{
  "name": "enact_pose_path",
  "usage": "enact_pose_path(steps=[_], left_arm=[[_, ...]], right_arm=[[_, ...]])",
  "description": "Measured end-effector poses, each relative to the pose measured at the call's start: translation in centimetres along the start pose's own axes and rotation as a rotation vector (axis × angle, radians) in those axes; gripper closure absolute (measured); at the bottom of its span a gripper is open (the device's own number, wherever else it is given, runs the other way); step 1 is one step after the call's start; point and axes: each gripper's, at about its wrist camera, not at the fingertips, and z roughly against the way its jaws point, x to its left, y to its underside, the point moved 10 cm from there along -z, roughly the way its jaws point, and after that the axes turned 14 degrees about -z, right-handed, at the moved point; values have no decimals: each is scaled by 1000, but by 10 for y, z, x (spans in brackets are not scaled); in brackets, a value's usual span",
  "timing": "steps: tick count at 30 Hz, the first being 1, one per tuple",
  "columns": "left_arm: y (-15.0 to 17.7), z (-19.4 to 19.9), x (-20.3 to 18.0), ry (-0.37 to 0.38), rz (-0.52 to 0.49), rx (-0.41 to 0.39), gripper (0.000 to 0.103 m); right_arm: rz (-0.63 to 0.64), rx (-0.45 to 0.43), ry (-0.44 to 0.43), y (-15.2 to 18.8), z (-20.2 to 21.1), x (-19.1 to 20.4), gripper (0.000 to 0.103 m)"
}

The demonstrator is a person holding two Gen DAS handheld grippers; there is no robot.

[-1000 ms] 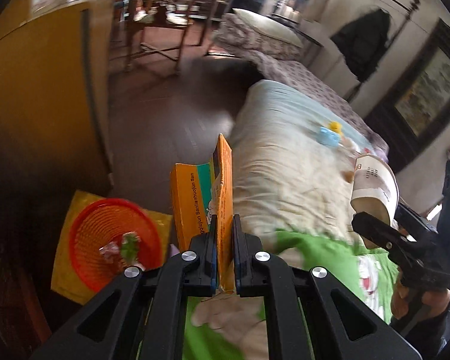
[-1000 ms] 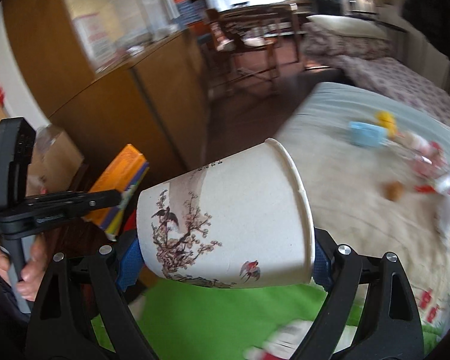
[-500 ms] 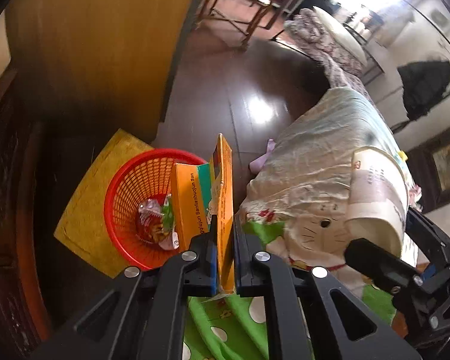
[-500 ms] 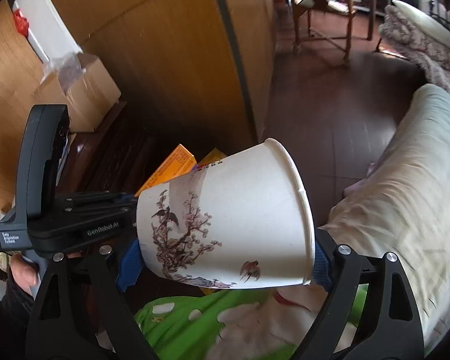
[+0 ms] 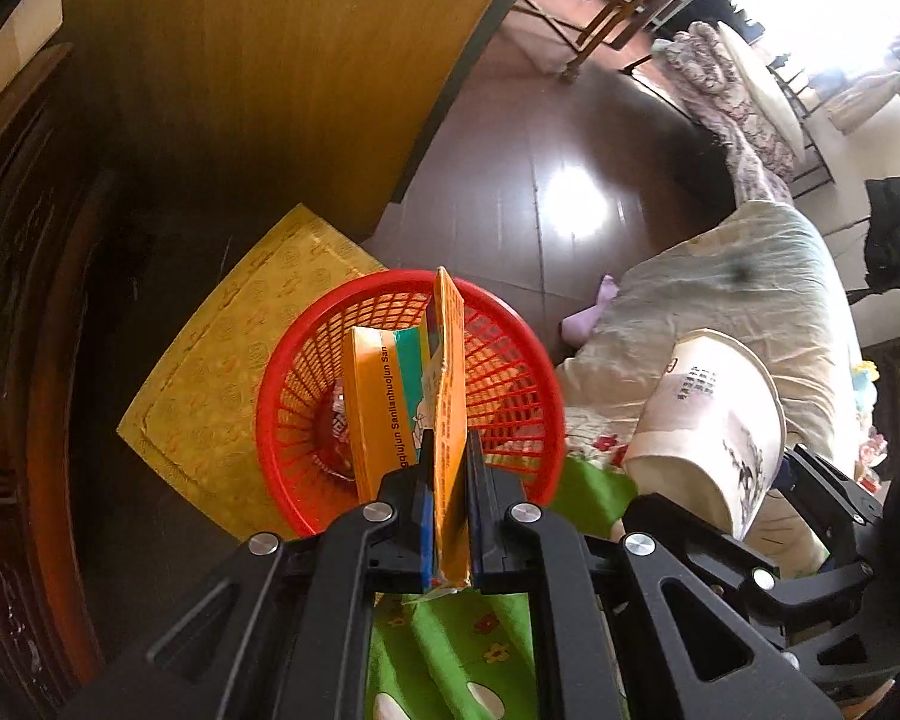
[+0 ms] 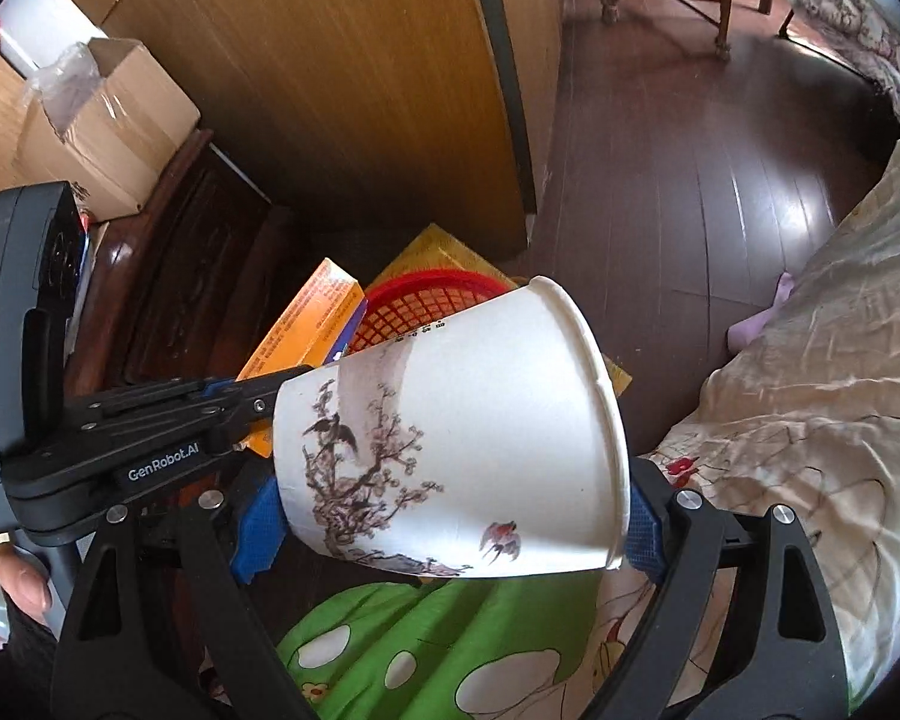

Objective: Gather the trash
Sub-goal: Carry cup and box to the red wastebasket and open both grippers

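My left gripper (image 5: 450, 516) is shut on an orange cardboard box (image 5: 444, 396) and holds it right above the red mesh basket (image 5: 510, 324) on the floor. Some wrappers lie in the basket's bottom. My right gripper (image 6: 450, 516) is shut on a white paper cup (image 6: 450, 450) with a plum-branch print, lying sideways between the blue pads. The cup also shows in the left wrist view (image 5: 708, 426), to the right of the basket. The box (image 6: 306, 330) and the basket (image 6: 432, 300) show behind the cup in the right wrist view.
The basket stands on a yellow mat (image 5: 222, 360) beside a wooden cabinet (image 5: 270, 60). A bed with a cream quilt (image 5: 750, 288) and a green blanket (image 6: 420, 648) is at the right. A cardboard carton (image 6: 102, 120) stands at the left. Dark wooden floor (image 6: 720, 150) lies beyond.
Both grippers swung left and down from the bed toward the basket. The box now hangs over the basket; the cup has come close beside it.
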Motion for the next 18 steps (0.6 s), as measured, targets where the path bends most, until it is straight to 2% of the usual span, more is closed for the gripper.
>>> enact_pose_path(steps=[2, 4, 6, 7, 18], left_arm=[[0, -5, 5, -17, 13, 11, 92], [1, -7, 6, -34, 21, 11, 82], [1, -6, 11, -57, 26, 3, 56], [1, -5, 12, -65, 31, -5, 52], [2, 17, 16, -99, 62, -24, 43]], right_arm=[[-19, 19, -24, 1, -7, 1, 17], [-39, 45, -33, 2, -13, -2, 17], [-48, 36, -34, 0, -12, -5, 17], [-53, 31, -44, -1, -11, -5, 16], [-73, 11, -41, -4, -9, -11, 15]])
